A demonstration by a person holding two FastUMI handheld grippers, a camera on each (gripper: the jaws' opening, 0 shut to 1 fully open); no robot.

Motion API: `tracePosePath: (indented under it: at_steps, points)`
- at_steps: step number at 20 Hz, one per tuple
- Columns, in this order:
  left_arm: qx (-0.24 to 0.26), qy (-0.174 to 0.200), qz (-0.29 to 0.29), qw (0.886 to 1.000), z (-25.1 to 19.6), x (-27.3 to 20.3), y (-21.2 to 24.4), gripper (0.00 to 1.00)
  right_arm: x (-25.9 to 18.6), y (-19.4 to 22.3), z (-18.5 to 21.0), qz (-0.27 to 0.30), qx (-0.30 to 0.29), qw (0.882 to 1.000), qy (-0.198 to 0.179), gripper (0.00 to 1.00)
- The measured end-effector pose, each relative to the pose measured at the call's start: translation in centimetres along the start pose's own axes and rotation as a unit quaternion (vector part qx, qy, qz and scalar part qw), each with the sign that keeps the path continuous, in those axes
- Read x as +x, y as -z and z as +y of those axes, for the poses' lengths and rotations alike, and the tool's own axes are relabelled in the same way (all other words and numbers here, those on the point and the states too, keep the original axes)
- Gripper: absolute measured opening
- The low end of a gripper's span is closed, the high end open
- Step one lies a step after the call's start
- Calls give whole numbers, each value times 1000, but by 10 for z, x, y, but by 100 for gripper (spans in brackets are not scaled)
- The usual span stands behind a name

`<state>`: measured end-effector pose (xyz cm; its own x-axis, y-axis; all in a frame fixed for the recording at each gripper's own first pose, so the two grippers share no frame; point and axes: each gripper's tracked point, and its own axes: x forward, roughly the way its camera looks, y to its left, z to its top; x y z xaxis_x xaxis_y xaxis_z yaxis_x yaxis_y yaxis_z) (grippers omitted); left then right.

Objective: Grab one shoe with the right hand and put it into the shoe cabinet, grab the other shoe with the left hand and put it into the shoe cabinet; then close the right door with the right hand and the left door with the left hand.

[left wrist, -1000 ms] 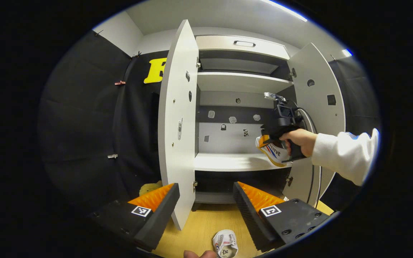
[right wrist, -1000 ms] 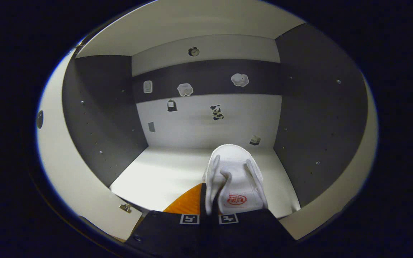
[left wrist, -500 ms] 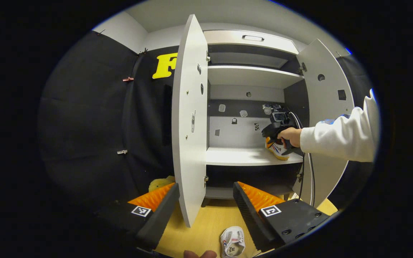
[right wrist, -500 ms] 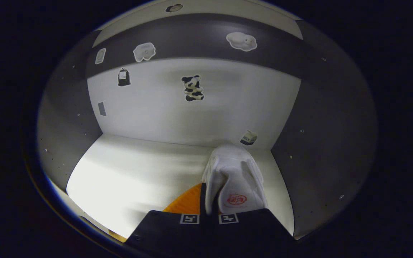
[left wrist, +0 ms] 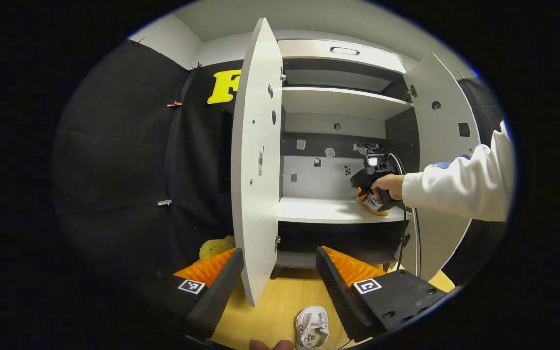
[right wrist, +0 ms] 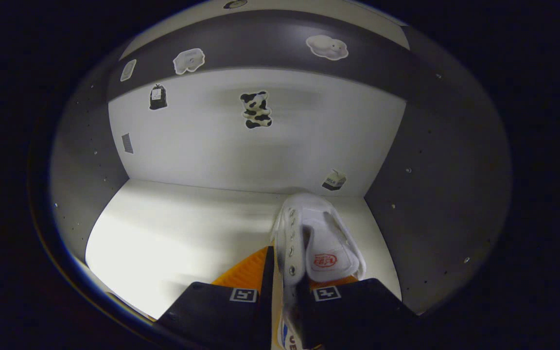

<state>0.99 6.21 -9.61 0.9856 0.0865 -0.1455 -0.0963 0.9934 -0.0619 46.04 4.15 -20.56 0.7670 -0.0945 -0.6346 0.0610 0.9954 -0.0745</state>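
Inside the shoe cabinet [left wrist: 343,102], on the right end of its middle shelf [left wrist: 319,211], one white shoe [right wrist: 316,238] is seen set toe-first toward the back corner, close by the dark right side wall; in the right gripper view the right gripper [right wrist: 287,291] is shown with its fingers parted around the shoe's heel collar, and whether both fingers press on it cannot be told. In the left gripper view the same gripper [left wrist: 372,172] is seen held by a hand [left wrist: 389,184] in a white sleeve [left wrist: 460,184], reaching over the shelf, with a cable [left wrist: 413,228] hanging from it. Both doors are seen standing open, the left door [left wrist: 258,160] edge-on between the left gripper's fingers and the right door [left wrist: 443,126] behind the sleeve. The left gripper [left wrist: 280,272] is held wide open and empty above the wooden floor [left wrist: 275,311], where the other shoe [left wrist: 311,328] lies just below it. A yellow soft object [left wrist: 214,247] is seen low beside the left door
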Motion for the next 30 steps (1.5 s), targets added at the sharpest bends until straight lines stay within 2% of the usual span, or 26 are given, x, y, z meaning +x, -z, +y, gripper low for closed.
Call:
tracePosePath:
  at_steps: [1,2,3,4,5,6,13,20,25,30]
  points:
    - [0,2,-2,1000,-1,0,-1,94,-5,0,1,-1,9,1000,-7,24]
    - [0,4,-3,1000,-2,-1,-2,94,-12,0,6,-2,13,1000,-18,45]
    - [-1,6,-5,1000,-4,-2,-2,94,-20,-1,10,-6,13,1000,-28,58]
    - [-2,9,-6,1000,-5,-4,-4,95,-30,-1,15,-14,9,999,-35,82]
    - [-2,11,-9,1000,-6,-6,-5,95,-38,-4,14,-26,3,999,-31,93]
    - [-2,13,-11,1000,-7,-8,-8,95,-49,-6,13,-40,-1,999,-28,99]
    - [2,9,-23,1000,-4,-27,-10,95,-152,-22,14,-161,14,985,-54,98]
    - [4,13,-31,999,1,-40,11,95,-274,29,10,-234,14,967,-96,98]
    - [6,42,-16,999,-11,-46,62,95,-356,78,6,-274,23,953,-125,98]
    - [23,70,50,996,-30,-44,148,95,-409,123,-4,-284,19,948,-140,98]
